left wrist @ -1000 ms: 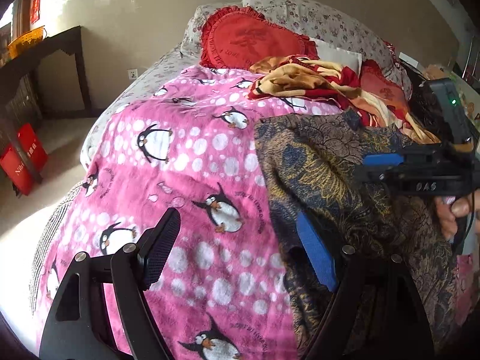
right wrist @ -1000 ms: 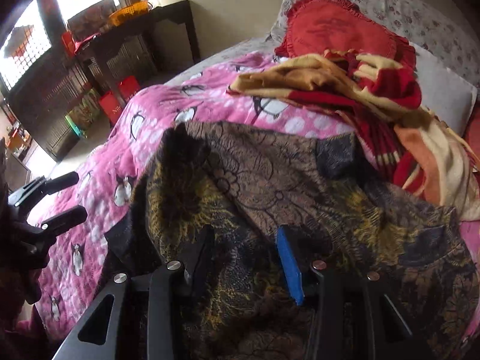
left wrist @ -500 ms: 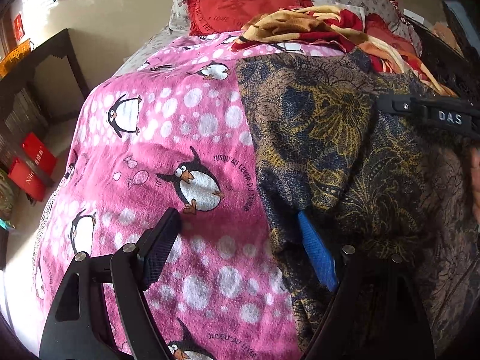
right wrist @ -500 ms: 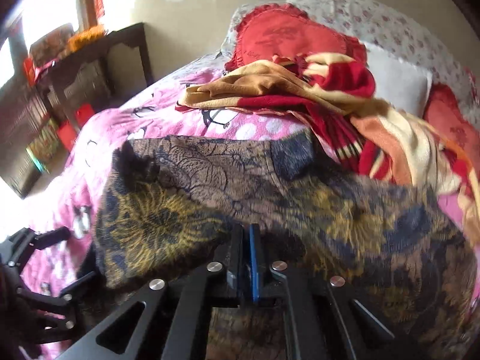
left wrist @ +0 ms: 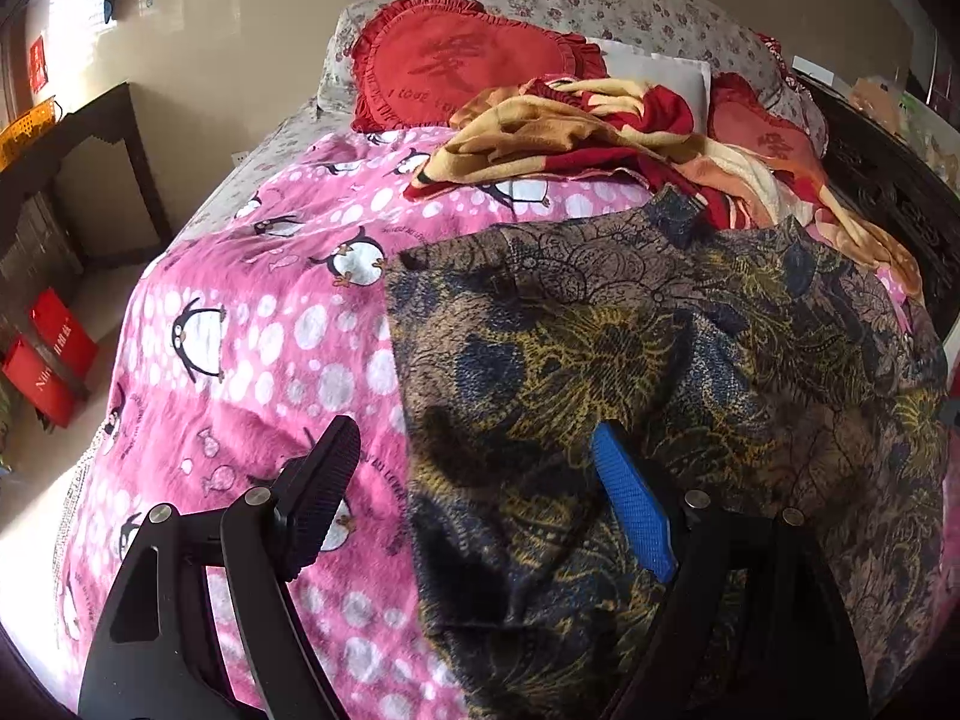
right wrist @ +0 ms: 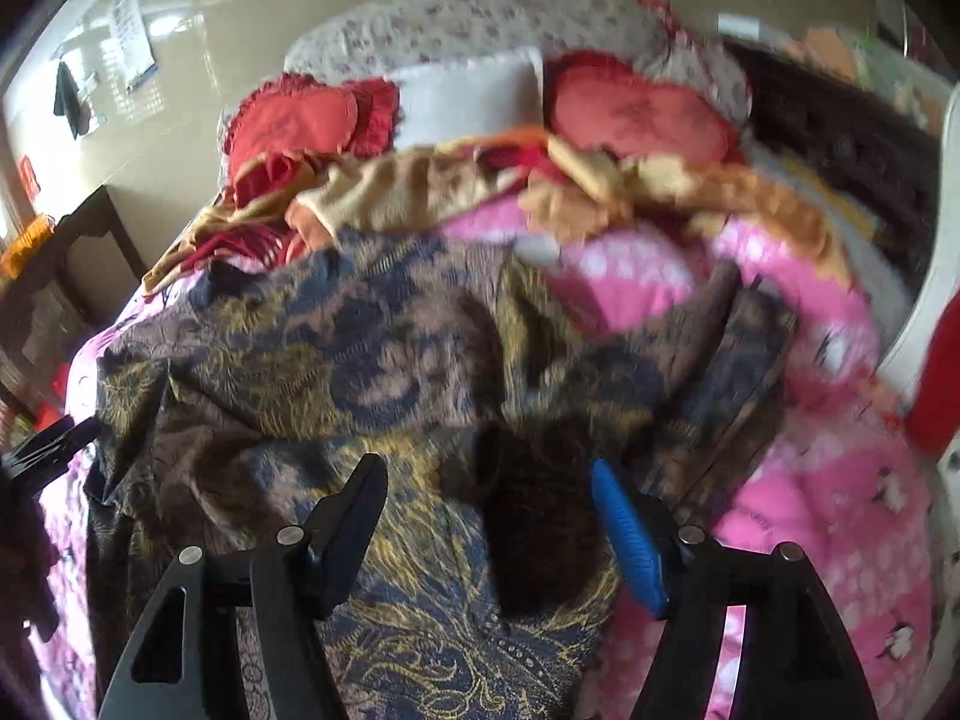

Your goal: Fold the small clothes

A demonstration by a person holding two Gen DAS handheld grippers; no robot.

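1. Spread across a bed, over a pink penguin blanket [left wrist: 252, 324]: a dark patterned garment [left wrist: 630, 360] in blue, gold and brown, left edge running straight down the blanket, far edge wrinkled and partly folded over.
2. Left tongs [left wrist: 474, 492]: wide open, gripping nothing. Black finger over the pink blanket, blue-padded finger over the garment, the garment's left edge lying in the gap between them.
3. Right tongs [right wrist: 486, 516]: jaws opening, well apart, pads pressing on nothing. Garment directly beneath and between the fingers; contact with the fabric impossible to tell, the right wrist view being blurred.
4. Seen from the right wrist view: the garment bunched into a ridge across its middle, one dark flap reaching right onto the blanket.
5. Beyond the garment, near its far edge: a crumpled red-and-yellow cloth [left wrist: 576, 132].
6. Further back, at the head of the bed: a red ruffled cushion [left wrist: 456, 72] and floral pillows [left wrist: 600, 6].
7. Left of the bed: a dark table [left wrist: 78, 150] against the wall, red bags [left wrist: 48, 360] on the floor.
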